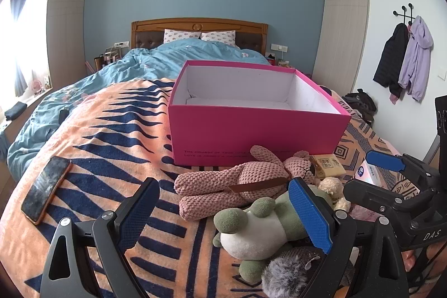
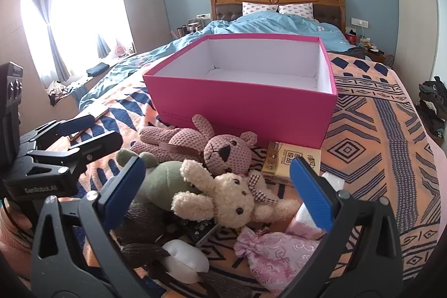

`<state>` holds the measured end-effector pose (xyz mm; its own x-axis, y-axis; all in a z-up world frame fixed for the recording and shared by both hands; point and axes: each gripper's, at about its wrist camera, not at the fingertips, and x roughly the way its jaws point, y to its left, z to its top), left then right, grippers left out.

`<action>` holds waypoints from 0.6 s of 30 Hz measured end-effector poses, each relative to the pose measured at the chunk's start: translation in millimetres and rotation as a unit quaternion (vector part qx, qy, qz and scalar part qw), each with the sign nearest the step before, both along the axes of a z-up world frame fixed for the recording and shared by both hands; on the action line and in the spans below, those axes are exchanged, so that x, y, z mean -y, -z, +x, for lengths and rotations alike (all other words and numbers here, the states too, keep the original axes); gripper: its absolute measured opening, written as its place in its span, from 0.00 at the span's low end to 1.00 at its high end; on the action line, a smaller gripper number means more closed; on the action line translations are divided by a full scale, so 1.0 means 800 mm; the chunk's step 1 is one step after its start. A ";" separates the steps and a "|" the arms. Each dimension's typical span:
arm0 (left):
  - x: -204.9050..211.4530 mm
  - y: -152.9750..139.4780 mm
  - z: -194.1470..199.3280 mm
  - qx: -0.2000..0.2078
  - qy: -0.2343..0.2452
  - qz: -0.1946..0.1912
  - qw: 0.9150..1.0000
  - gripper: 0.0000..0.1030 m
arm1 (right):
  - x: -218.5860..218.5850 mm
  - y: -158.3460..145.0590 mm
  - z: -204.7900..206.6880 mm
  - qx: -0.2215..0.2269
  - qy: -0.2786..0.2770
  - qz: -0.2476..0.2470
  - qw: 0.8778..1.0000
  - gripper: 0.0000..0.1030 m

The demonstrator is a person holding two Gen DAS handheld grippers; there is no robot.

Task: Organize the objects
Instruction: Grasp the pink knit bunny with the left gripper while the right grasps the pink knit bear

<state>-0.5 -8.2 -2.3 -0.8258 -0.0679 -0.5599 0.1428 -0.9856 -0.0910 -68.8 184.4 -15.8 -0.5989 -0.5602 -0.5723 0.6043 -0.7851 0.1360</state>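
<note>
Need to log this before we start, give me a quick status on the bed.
Both hand-held grippers, left and right, open, holding nothing. Pink box empty; toys piled before it, cream bunny topmost. Nothing blocking the box.

Open box (image 2: 243, 108) sits on the bed (image 2: 391, 147). Before it — a heap of soft toys (image 2: 223, 186), with a small carton (image 2: 293, 161) at their right. Phone (image 1: 46, 189) lies well apart, left of the box.

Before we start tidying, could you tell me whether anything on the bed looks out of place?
The pink box is empty, while the toys lie jumbled in front of it, like the pink bear. A phone lies apart on the blanket, near its edge.
</note>
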 end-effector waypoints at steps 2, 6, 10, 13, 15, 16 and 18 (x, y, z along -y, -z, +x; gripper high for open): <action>0.001 0.001 -0.001 0.002 0.000 -0.001 1.000 0.92 | 0.000 0.001 -0.003 0.004 -0.003 -0.002 1.000 1.00; 0.004 0.003 -0.005 0.008 0.001 -0.002 1.000 0.92 | 0.003 0.004 -0.012 0.015 -0.011 -0.002 1.000 1.00; 0.014 0.006 -0.014 0.015 0.002 0.003 1.000 0.92 | 0.008 0.006 -0.022 0.025 -0.023 -0.001 0.999 1.00; 0.027 0.011 -0.024 0.029 0.004 0.007 1.000 0.92 | 0.012 0.009 -0.034 0.040 -0.035 -0.004 0.999 1.00; 0.036 0.015 -0.031 0.037 0.008 0.013 0.999 0.92 | 0.016 0.011 -0.045 0.050 -0.041 -0.005 0.998 0.98; 0.040 0.018 -0.035 0.042 0.016 0.018 0.999 0.92 | 0.018 0.012 -0.050 0.056 -0.044 -0.007 0.997 0.93; 0.047 0.022 -0.042 0.050 0.019 0.022 0.998 0.92 | 0.023 0.015 -0.064 0.077 -0.052 -0.007 0.996 0.86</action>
<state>-34.0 -45.4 -19.7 -0.7674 -0.0111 -0.6411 0.1154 -0.9859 -0.1211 -119.9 166.0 -28.1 -0.4429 -0.6241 -0.6437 0.6541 -0.7160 0.2441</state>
